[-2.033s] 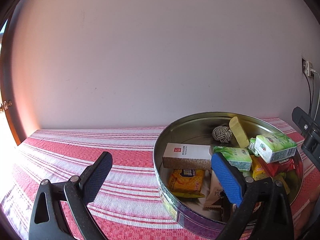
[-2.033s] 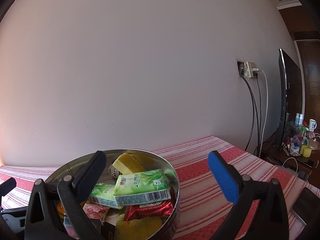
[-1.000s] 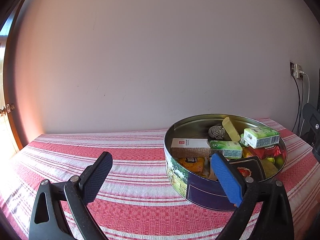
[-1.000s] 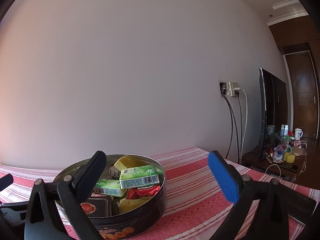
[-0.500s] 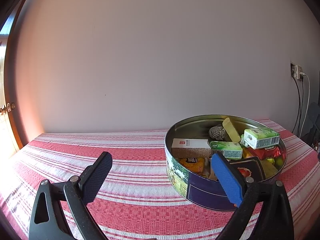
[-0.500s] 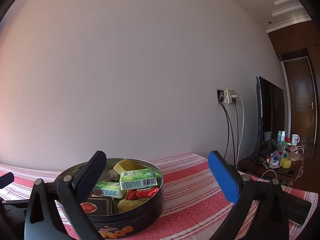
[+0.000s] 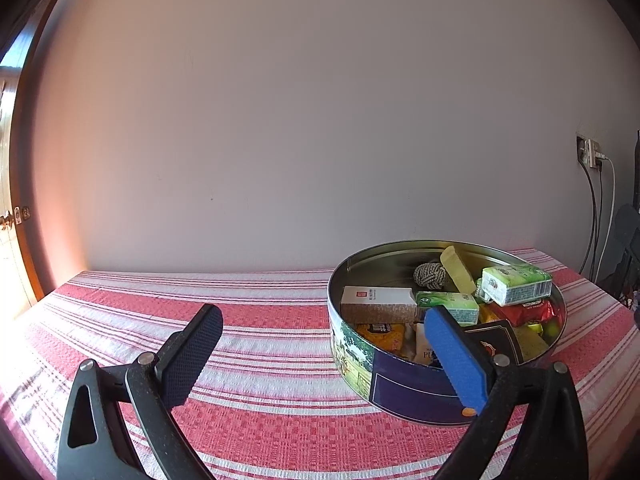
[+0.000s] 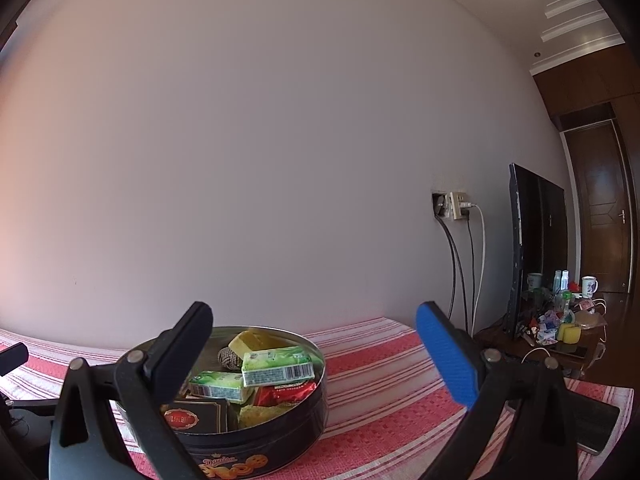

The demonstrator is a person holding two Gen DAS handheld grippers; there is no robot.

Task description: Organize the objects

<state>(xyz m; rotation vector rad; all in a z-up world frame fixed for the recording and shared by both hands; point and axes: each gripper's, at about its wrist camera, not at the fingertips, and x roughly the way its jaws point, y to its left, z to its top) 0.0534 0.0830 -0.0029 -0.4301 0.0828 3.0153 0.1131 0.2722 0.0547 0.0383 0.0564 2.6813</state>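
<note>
A round dark-blue cookie tin (image 7: pixel 404 390) (image 8: pixel 256 446) stands on the red-and-white striped cloth (image 7: pixel 256 312), filled with several items: a white and brown box (image 7: pixel 378 304), green tissue packs (image 7: pixel 516 284) (image 8: pixel 278 362), a rope knot (image 7: pixel 430 274), a yellow bar (image 7: pixel 458 270), red and yellow packets. My left gripper (image 7: pixel 320 354) is open and empty, low over the cloth, its blue finger in front of the tin's near left side. My right gripper (image 8: pixel 314 354) is open and empty, with the tin behind its black finger.
A plain wall runs behind the table. A wall socket with hanging cables (image 8: pixel 456 206) and a dark flat screen (image 8: pixel 536 248) stand to the right, with a cluttered low table (image 8: pixel 560 320) beyond. A dark flat object (image 8: pixel 592 420) lies at the cloth's right edge.
Both grippers have drawn back from the tin, which now looks smaller and shows its outer side. Both stay open and empty; the tin's contents are unmoved.
</note>
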